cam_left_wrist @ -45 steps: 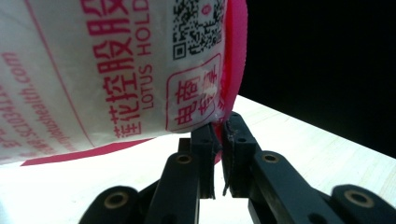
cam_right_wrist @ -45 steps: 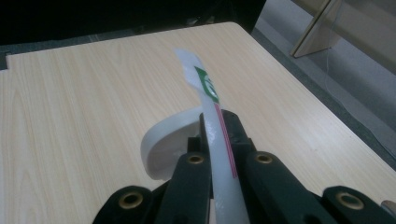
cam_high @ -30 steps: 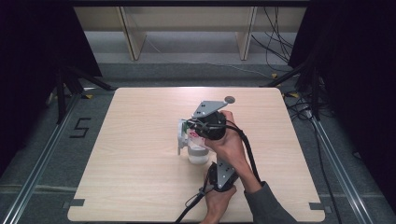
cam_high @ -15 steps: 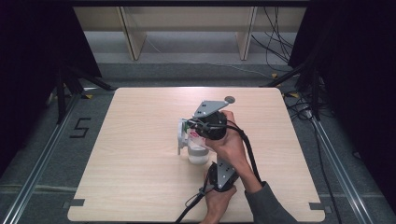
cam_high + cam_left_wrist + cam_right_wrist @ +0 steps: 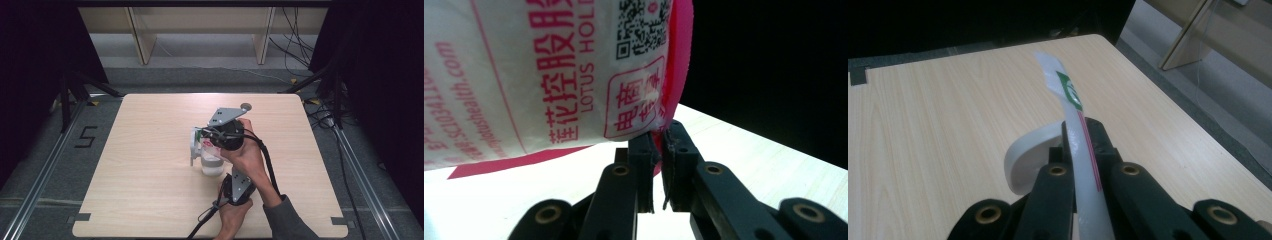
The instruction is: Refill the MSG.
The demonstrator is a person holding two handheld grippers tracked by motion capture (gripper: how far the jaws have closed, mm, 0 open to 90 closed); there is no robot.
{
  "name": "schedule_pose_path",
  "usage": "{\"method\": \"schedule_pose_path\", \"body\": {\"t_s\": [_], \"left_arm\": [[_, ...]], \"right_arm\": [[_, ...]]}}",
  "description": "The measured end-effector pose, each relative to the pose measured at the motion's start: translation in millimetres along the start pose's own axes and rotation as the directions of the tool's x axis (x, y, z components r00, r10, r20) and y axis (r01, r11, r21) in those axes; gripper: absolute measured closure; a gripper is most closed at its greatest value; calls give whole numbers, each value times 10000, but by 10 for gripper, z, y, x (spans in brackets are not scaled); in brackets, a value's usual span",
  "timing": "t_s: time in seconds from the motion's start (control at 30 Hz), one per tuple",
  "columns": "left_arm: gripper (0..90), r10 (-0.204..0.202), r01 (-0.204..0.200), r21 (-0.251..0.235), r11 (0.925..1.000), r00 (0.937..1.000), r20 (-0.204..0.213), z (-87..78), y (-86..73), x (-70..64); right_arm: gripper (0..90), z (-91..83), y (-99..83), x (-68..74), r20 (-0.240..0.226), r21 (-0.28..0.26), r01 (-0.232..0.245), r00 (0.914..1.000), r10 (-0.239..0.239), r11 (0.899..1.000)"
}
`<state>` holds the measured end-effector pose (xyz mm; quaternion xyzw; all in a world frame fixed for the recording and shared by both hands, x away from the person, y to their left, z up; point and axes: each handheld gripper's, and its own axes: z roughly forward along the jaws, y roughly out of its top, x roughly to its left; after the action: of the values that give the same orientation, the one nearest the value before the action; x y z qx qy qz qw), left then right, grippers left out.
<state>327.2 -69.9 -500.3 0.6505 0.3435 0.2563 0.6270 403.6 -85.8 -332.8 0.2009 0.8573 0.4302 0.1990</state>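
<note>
From the high view, you have both grippers together over the middle of the wooden table (image 5: 150,165). Your right gripper (image 5: 210,135) holds the top of a white-and-pink packet (image 5: 197,142) above a clear cup (image 5: 212,165) standing on the table, and your left gripper (image 5: 227,182) comes in low from your side, just beside the cup. Whether anything is in the cup I cannot tell.

In the left gripper view, your left gripper (image 5: 658,150) has its jaws closed to a thin slit on the lower corner of the packet (image 5: 549,75), where the pink border meets the printed white face.

In the right gripper view, your right gripper (image 5: 1082,145) is clamped on the packet's flat white edge (image 5: 1070,110), which rises upright between the jaws, with a curl of it bending off to the left.

I judge that both grips are made, and the tearing or emptying into the cup is left.
</note>
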Motion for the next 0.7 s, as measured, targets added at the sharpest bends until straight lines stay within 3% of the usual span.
{"method": "schedule_pose_path", "body": {"t_s": [0.5,0.53,0.57,0.67,0.7], "left_arm": [[830,149,-148,142,9998,9999,-29,7,-17,12],[830,197,-197,158,9997,9998,-28,6,-17,13],[829,604,-600,482,9970,9981,-75,-18,-12,42],[824,685,-674,571,9961,9975,-169,-27,-20,55],[822,602,-591,577,9966,9980,-168,-29,-28,52]], "right_arm": [[900,-110,-14,-27,76,-166,20,10000,-19,9999],[900,-119,-16,-35,90,-278,64,9999,-61,9996],[900,-130,-16,-36,142,-312,80,9999,-76,9995],[900,-200,-22,-52,95,-456,-207,9997,212,9987],[900,-212,-22,-67,91,-478,-23,10000,28,9989]]}}
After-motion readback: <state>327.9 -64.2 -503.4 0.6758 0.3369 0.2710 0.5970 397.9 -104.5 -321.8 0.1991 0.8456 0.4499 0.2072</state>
